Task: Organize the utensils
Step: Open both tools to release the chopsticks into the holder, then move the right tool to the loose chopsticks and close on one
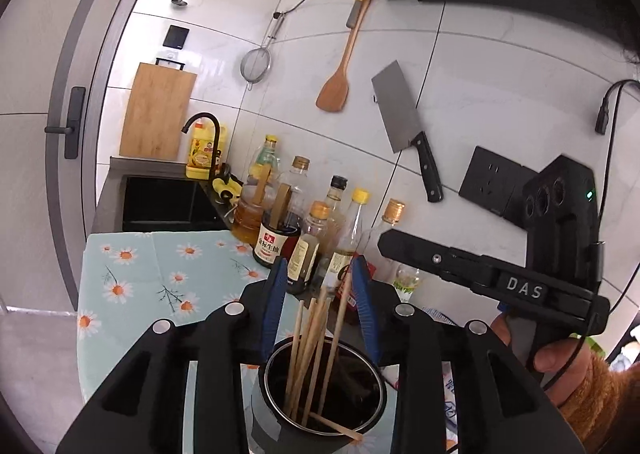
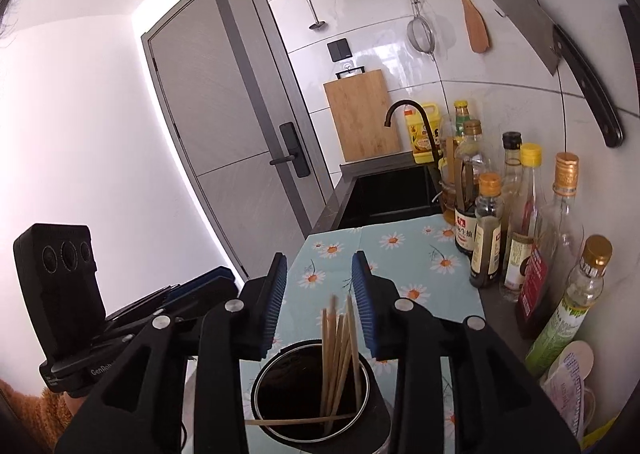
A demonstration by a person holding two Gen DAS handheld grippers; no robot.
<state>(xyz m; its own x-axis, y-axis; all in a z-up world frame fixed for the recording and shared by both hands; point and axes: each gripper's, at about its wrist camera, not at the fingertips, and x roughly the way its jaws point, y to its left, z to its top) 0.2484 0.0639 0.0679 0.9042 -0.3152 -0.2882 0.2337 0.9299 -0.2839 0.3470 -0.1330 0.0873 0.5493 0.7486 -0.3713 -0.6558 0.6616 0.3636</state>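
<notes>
Chopsticks (image 2: 340, 358) are standing loose in the cup (image 2: 280, 422) at 6 o'clock, both grippers (image 1: 320, 294) (image 2: 320, 286) part-open, empty; one lying across the rim is risking falling out.

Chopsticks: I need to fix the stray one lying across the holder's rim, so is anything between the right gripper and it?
Nothing visible does. The right gripper hangs open above the holder; the stray chopstick lies bare across its rim, upright chopsticks just behind it.
</notes>
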